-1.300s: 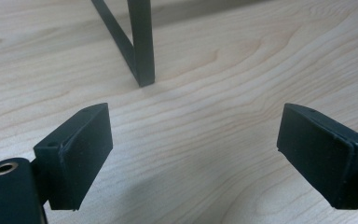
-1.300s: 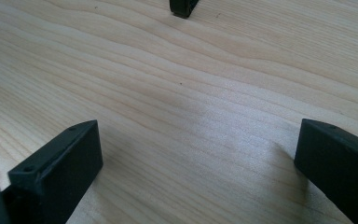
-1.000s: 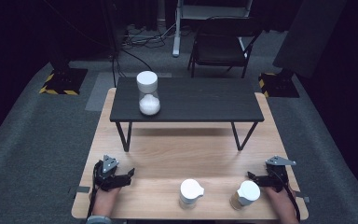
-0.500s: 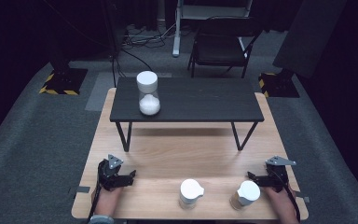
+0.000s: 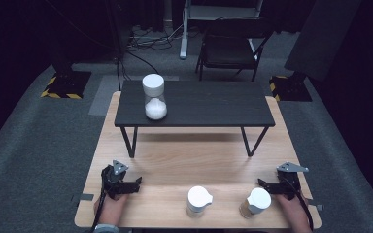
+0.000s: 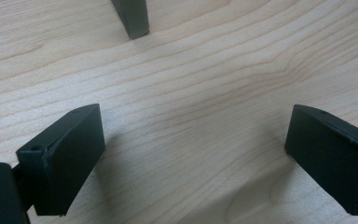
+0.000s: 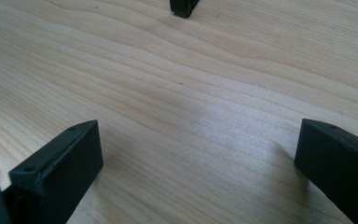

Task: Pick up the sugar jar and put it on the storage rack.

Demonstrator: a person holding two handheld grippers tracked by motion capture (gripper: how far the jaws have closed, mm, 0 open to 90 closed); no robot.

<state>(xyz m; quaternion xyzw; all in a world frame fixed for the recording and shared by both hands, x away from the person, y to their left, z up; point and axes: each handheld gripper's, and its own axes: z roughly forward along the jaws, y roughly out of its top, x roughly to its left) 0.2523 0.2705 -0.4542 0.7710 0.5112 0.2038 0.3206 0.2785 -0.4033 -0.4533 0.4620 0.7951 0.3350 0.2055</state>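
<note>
On the light wooden table (image 5: 189,160) my left gripper (image 5: 135,184) rests near the front left corner, held by a hand. Its jaws (image 6: 193,126) stand wide apart over bare wood; they have just been opening, and nothing is between them. My right gripper (image 5: 264,184) lies at the front right, its jaws (image 7: 198,135) also spread wide over bare wood. A white-lidded cup (image 5: 199,200) and a brown jar with a white lid (image 5: 256,201) stand between the two grippers at the front edge. The brown jar is just left of the right gripper, apart from it.
A low black bench (image 5: 209,104) stands across the table's far half, with a clear white-lidded jar of white powder (image 5: 154,97) on its left end. One bench foot (image 6: 133,18) is ahead of the left jaws and another bench foot (image 7: 184,7) ahead of the right jaws. A dark chair (image 5: 230,48) stands beyond the table.
My left gripper has edged slightly to the right on the table. The right gripper, the cup and both jars have not moved.
</note>
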